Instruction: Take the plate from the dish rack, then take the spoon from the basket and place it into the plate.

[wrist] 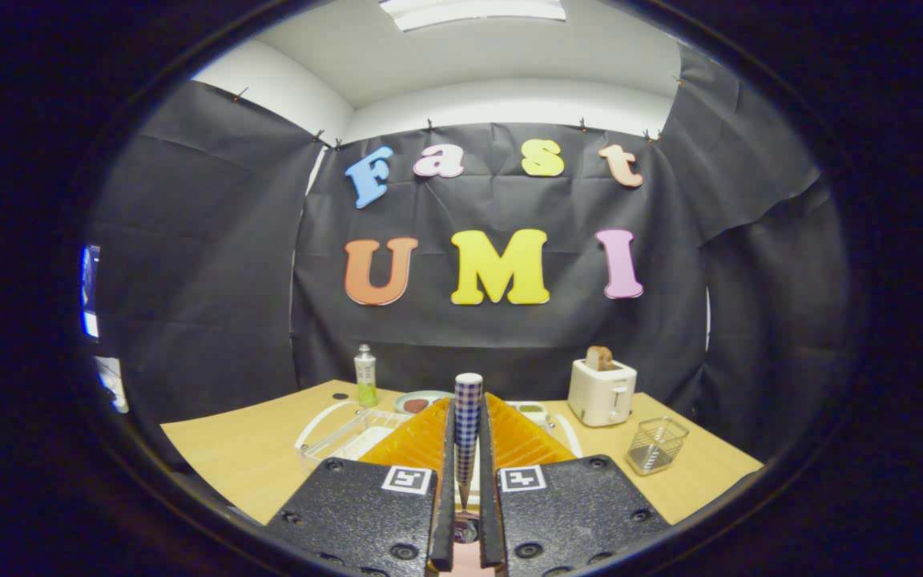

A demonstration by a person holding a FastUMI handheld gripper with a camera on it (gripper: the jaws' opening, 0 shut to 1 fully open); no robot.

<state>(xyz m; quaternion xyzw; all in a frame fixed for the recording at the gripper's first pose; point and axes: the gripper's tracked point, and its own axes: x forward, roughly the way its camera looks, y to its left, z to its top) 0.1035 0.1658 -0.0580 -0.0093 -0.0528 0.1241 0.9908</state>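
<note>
Pinching the spoon (pixel 468 425) by its checkered handle, my gripper (pixel 467 437) has both fingers pressed against it, handle end up and tilted slightly away from me, tool held level above the near edge of the wooden table (pixel 229 449). Dish rack (pixel 349 433) sits just beyond the fingers to the left, the plate (pixel 421 401) lies flat on the table past it, near a green bottle (pixel 364 375). Wire basket (pixel 657 445) stands near right, toaster (pixel 602 390) with toast farther back.

checked-handled spoon (pixel 468 417) upright between closed fingers (pixel 509 437)
</note>
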